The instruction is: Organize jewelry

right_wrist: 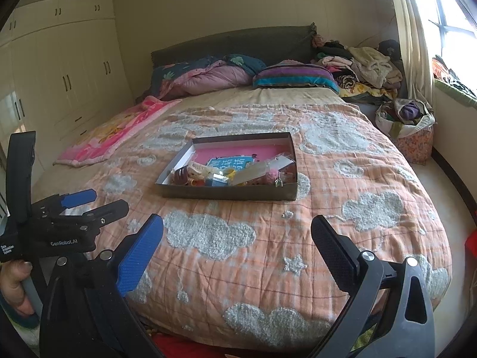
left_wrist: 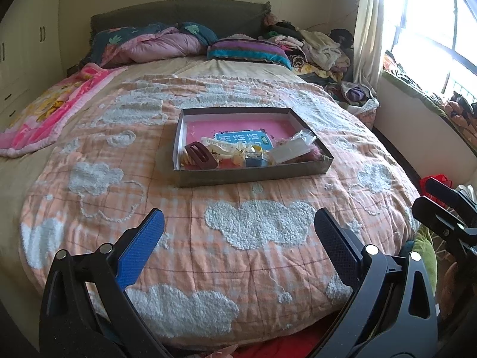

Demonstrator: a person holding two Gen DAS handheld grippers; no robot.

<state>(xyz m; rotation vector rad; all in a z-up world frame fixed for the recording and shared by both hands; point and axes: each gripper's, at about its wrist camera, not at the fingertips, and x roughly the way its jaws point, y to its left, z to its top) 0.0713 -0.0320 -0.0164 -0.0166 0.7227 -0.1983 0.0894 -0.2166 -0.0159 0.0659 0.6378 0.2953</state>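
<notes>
Bed: peach quilt (left_wrist: 208,208) w/ white cloud patches is covering most of the mattress, its near edge curving off just ahead of both grippers.
Box: shallow grey cardboard box (left_wrist: 253,176) is sitting mid-quilt, near wall facing the cams, open quilt lying on all 4 sides of it.
Jewelry: brown hair claw (left_wrist: 200,155), cream clips (left_wrist: 220,149), small blue box (left_wrist: 254,161) & clear packets (left_wrist: 293,146) are piling along the near edge inside the box; far half is showing bare pink lining.
L gripper (left_wrist: 238,250): is hovering over the quilt's near edge, jaws spread wide, nothing btwn them, well apart from the box.
R gripper (right_wrist: 237,247): is hovering likewise, jaws spread wide & empty, box ahead across open quilt.
Sides: pink blanket (left_wrist: 53,104) is lying at the left edge; clothes pile (right_wrist: 366,65) & floral basket (right_wrist: 414,146) are crowding the far right by the window (left_wrist: 432,15).
Hand (right_wrist: 13,283): is gripping the L gripper's handle, low left in the right wrist view.
</notes>
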